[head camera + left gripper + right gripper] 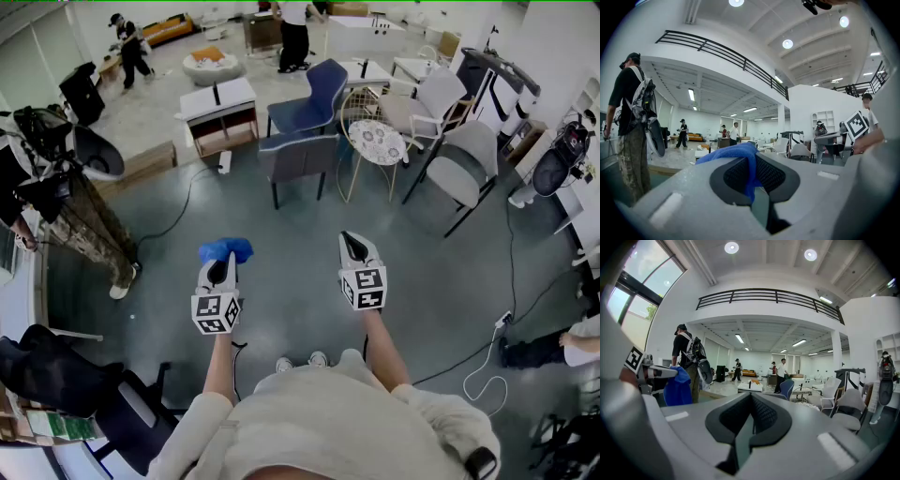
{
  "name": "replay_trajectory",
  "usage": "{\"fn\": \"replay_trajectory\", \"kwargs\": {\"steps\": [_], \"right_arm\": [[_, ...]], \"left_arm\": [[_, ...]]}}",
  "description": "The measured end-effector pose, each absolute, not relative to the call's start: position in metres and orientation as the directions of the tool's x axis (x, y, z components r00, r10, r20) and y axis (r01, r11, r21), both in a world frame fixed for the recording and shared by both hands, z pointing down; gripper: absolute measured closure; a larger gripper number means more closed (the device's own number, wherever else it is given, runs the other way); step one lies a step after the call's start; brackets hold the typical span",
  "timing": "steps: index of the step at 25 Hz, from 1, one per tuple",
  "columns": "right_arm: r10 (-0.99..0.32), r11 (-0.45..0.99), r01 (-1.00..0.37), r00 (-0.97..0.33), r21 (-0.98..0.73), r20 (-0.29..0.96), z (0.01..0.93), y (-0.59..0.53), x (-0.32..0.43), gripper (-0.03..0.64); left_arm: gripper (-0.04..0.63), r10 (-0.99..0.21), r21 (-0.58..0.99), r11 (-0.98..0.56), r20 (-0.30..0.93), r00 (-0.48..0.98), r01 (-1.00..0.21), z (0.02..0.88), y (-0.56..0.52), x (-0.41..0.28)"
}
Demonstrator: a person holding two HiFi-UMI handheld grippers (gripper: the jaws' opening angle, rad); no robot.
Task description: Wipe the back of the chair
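Left gripper (pixel 220 267) clamped on cloth (pixel 225 249), right gripper (pixel 352 244) closed empty, well short of chair (pixel 300 155); approaching, probably cloth onto backrest next.

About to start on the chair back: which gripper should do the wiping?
Left, I'd say. The left gripper is shut on the blue cloth, while the right gripper is shut and empty. Both hang well short of the grey chair.
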State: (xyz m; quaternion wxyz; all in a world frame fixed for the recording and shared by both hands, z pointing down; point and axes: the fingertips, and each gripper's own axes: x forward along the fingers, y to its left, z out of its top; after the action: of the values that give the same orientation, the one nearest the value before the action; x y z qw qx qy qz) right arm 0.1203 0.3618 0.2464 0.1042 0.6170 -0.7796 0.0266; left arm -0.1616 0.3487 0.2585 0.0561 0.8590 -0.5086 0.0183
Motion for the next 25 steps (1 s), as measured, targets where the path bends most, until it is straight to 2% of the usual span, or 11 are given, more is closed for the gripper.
{"fn": "replay_trajectory", "kwargs": {"steps": [16,25], "right_arm": [[-0.956,0.251,-0.964,-0.233,0.087,0.178,0.253,0.358,0.108,0.617],[-0.969,0.203,-0.975,-0.186,0.092,0.16,0.25,0.348,0.086,0.617]], "left_arm": [[0.563,-0.865,0.078,-0.49,0.083,0.495,-0.868,0.258,0.343,-0.169],[0.563,-0.855,0.08,-0.507,0.075,0.513,-0.858,0.26,0.331,-0.197]]}}
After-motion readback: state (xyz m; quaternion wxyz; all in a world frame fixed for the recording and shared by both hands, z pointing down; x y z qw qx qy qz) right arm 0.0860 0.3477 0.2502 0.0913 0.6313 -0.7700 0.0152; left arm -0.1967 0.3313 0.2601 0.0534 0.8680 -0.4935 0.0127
